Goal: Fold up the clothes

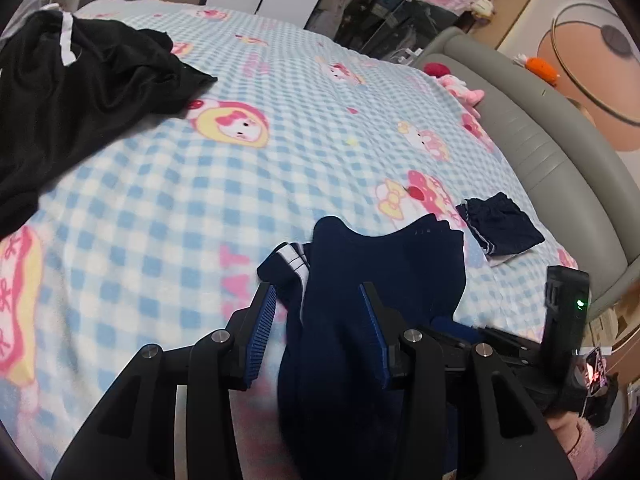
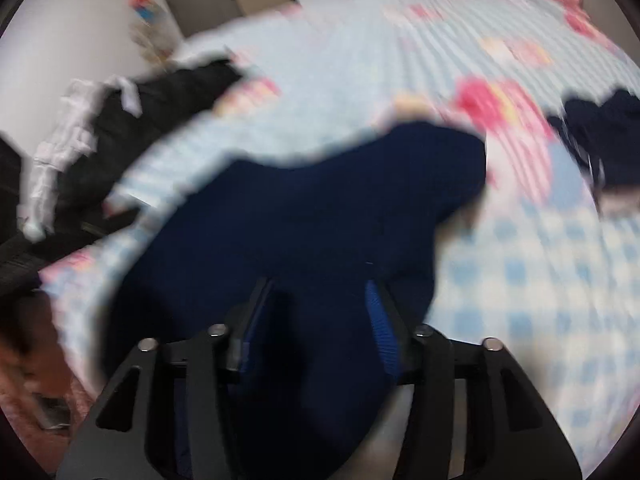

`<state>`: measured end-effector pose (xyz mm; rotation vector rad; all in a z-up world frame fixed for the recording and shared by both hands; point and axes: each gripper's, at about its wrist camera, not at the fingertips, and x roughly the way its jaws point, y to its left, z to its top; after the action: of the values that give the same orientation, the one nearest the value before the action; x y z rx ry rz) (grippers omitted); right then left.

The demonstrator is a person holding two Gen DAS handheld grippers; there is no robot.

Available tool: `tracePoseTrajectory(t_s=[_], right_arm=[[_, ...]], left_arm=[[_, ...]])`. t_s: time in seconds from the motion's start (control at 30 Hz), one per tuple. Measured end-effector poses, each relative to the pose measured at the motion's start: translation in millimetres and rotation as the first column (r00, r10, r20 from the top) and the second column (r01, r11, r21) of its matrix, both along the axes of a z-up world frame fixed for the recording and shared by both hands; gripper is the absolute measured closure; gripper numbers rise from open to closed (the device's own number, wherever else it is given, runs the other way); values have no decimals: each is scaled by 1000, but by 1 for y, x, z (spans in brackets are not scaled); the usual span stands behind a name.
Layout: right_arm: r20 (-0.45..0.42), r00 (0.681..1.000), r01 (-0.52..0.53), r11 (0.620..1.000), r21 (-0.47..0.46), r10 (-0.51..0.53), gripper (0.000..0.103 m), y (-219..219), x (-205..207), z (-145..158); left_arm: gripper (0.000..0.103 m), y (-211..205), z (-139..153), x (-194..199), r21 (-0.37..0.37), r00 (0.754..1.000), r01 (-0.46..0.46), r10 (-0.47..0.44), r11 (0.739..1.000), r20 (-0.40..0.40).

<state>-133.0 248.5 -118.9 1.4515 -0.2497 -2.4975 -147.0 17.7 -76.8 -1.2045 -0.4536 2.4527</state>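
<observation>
A navy garment with white stripe trim (image 1: pixel 384 264) rises bunched between the fingers of my left gripper (image 1: pixel 316 292). Its right pad touches the cloth, while a strip of blanket shows between the left pad and the cloth, so this gripper is open. In the blurred right wrist view the same navy garment (image 2: pixel 300 208) fills the whole gap of my right gripper (image 2: pixel 320 284), which is shut on it above the bed. A crumpled black garment with a white stripe (image 1: pixel 80 92) (image 2: pixel 152 120) lies at the far left of the bed.
The bed carries a blue-and-white checked cartoon blanket (image 1: pixel 240 200) (image 2: pixel 520 280). A small folded navy piece (image 1: pixel 500 228) (image 2: pixel 608 140) lies near the right edge. A grey padded headboard (image 1: pixel 540 140) runs along the right, with plush toys (image 1: pixel 460 84). A pink sleeve (image 1: pixel 576 440) shows at the lower right.
</observation>
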Motion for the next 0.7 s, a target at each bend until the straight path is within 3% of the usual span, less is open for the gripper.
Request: tracePoseTrajectory(t_s=[0.07, 0.2, 0.33, 0.4, 0.47, 0.57, 0.67, 0.7], right_arm=[[15, 999, 51, 996, -76, -50, 64, 11, 3, 4], [-64, 993, 89, 991, -96, -95, 64, 18, 10, 22], [-133, 986, 96, 995, -8, -96, 55, 21, 4, 29], [-71, 992, 113, 992, 65, -108, 55, 23, -2, 16], [-21, 991, 131, 985, 110, -130, 55, 28, -5, 6], [-44, 989, 147, 986, 79, -144, 55, 36, 0, 17], [-160, 984, 83, 996, 24, -78, 51, 26, 11, 48], [-168, 985, 40, 999, -34, -46, 51, 21, 11, 55]], left_arm=[[59, 0, -1, 1, 18, 999, 43, -43, 999, 3], [59, 10, -3, 1, -18, 992, 125, -125, 992, 1], [57, 8, -7, -23, -19, 997, 77, -77, 997, 26], [60, 13, -19, -40, -3, 986, 115, -114, 993, 125], [63, 25, -16, -33, -21, 977, 180, -177, 983, 118], [63, 42, -8, -6, -38, 964, 260, -257, 965, 71], [63, 54, -6, 16, -51, 954, 297, -295, 953, 56], [63, 57, -6, 22, -71, 955, 295, -293, 953, 47]])
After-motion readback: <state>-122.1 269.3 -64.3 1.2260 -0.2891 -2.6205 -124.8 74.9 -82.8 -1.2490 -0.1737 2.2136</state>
